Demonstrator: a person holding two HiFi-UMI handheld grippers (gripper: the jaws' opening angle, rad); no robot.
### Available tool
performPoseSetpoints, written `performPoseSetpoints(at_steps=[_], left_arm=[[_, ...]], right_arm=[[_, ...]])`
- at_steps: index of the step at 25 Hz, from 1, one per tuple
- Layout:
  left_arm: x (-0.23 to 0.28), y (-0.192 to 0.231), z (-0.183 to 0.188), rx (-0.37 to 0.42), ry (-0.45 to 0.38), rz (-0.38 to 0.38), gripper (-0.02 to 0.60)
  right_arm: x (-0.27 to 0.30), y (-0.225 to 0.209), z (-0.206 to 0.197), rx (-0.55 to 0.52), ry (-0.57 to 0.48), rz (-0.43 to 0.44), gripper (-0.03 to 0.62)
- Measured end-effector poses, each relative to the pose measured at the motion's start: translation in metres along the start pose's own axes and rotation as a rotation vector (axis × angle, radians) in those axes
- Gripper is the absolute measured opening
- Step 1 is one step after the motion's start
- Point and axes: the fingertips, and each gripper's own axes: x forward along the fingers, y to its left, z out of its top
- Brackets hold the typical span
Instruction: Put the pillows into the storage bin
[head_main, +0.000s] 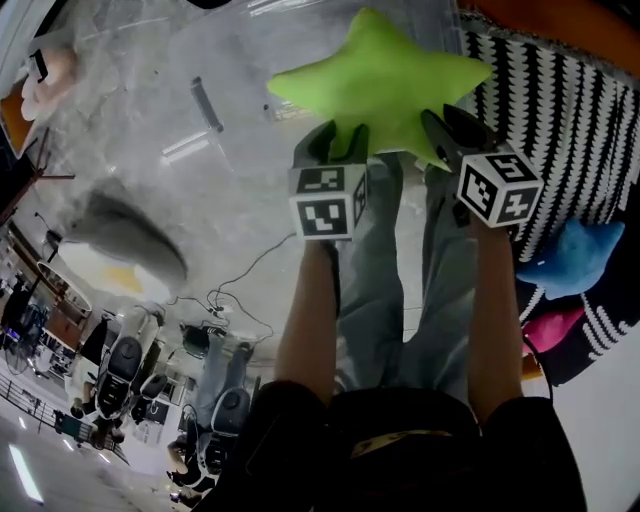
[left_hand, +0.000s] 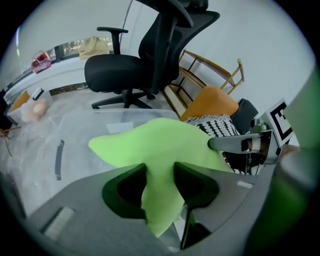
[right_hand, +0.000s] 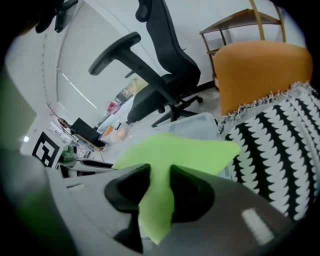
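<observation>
Obs., head view: green star pillow (head_main: 385, 80) held up in the air by both tools, over the clear plastic storage bin (head_main: 150, 90) on the floor beyond the person's legs. Pillow not in the bin.

Left tool (head_main: 340, 135): has one lower point of the star. In the left gripper view the left tool (left_hand: 160, 182) has its jaws partly closed, both pads pressing into the soft fabric of the pillow (left_hand: 160, 145); the pinched point bulges out below them.

Right tool (head_main: 455, 125): on the neighbouring lower point. In the right gripper view the right tool (right_hand: 160, 187) shows the narrower gap of the two, with the pillow (right_hand: 180, 152) squeezed thin between its pads.

Other items: blue star pillow (head_main: 575, 258) and pink pillow (head_main: 550, 328) lie at the person's right on a black-and-white knitted cover (head_main: 570, 120), just beside each other (touching or not, cannot tell). Black office chair (left_hand: 145, 55) stands beyond the bin; orange chair (right_hand: 257, 70) behind the knitted cover
</observation>
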Motion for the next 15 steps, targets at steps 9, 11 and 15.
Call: performPoseSetpoints(at_steps=[9,11,15], left_arm=[[0.022,0.050,0.014,0.031,-0.025,0.109,0.207],[0.025,0.038,0.022,0.034,-0.042,0.043,0.177],[0.021,-0.016,0.035,0.059,-0.072,-0.088,0.011]], right_arm=[[0.035,-0.013,0.013,0.052,-0.146,-0.096,0.190],[0.029,-0.015,0.003,0.069,-0.131,-0.109,0.190],[-0.018,-0.032,-0.022,0.166,-0.168,-0.179,0.028]])
